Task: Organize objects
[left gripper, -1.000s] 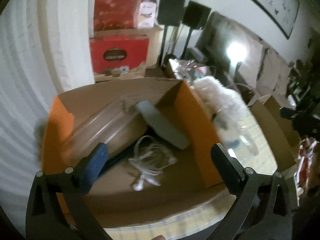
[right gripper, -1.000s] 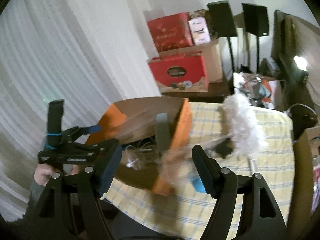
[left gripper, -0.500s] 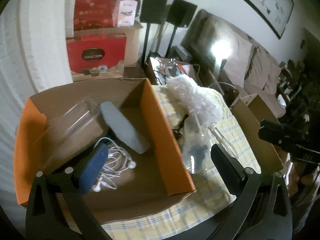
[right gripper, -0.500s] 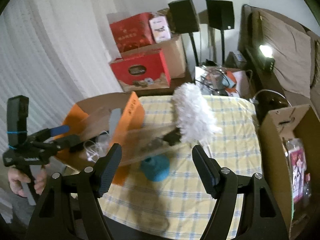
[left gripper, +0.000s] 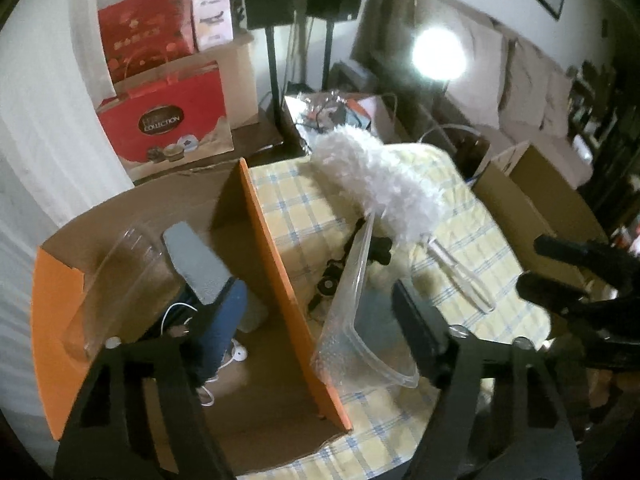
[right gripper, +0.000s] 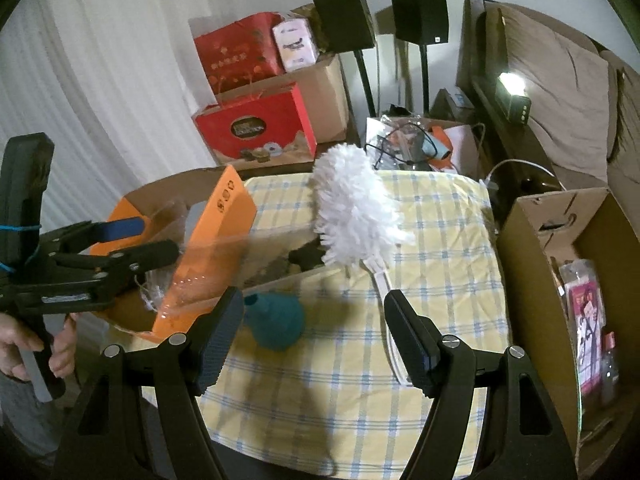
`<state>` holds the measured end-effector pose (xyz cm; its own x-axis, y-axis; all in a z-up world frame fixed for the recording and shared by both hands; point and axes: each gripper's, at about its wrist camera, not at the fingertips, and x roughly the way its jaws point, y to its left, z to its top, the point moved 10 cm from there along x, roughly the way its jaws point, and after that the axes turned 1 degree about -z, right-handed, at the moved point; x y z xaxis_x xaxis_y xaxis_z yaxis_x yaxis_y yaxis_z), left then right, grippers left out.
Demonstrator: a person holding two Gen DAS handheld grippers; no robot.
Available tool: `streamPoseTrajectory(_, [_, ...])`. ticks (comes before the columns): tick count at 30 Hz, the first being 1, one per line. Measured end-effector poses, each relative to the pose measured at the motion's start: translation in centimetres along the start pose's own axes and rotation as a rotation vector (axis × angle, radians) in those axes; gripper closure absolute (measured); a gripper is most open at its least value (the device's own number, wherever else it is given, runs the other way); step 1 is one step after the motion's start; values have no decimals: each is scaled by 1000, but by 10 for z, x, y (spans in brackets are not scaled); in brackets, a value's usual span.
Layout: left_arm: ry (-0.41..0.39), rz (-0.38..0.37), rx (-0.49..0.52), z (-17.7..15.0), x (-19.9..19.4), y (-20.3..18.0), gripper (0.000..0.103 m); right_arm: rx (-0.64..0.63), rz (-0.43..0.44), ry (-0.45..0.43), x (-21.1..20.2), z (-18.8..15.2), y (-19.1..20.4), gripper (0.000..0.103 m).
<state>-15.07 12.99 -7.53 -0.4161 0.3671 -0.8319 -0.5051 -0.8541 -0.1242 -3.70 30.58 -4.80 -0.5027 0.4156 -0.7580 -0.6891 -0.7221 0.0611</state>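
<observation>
- Straddling the orange wall of the cardboard box [left gripper: 280,276], the left gripper [left gripper: 320,312] has its fingers wide apart, one blue-padded finger [left gripper: 220,320] inside the box, the other outside beside a clear plastic container [left gripper: 360,320].
- Inside the box lie a grey flat case [left gripper: 192,264], white earphones [left gripper: 236,356] and another clear plastic tub [left gripper: 120,272].
- The white feather duster [right gripper: 356,216] lies on the checked cloth of the worktop [right gripper: 440,280], head near the box, handle toward the camera.
- A teal bulb-shaped object [right gripper: 276,320] sits just beside the box.
- The right gripper [right gripper: 316,332] hovers over the cloth, fingers apart and holding nothing.
- A brown carton [right gripper: 560,260] stands to the right.
</observation>
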Motion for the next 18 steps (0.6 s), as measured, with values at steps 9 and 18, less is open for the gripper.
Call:
streamPoseTrajectory(9, [60, 59, 14, -11, 24, 0, 45, 5, 19, 12, 6, -2, -6, 29])
streamPoseTrajectory(18, [58, 57, -46, -8, 23, 7, 83, 0, 43, 25, 12, -5, -4, 29])
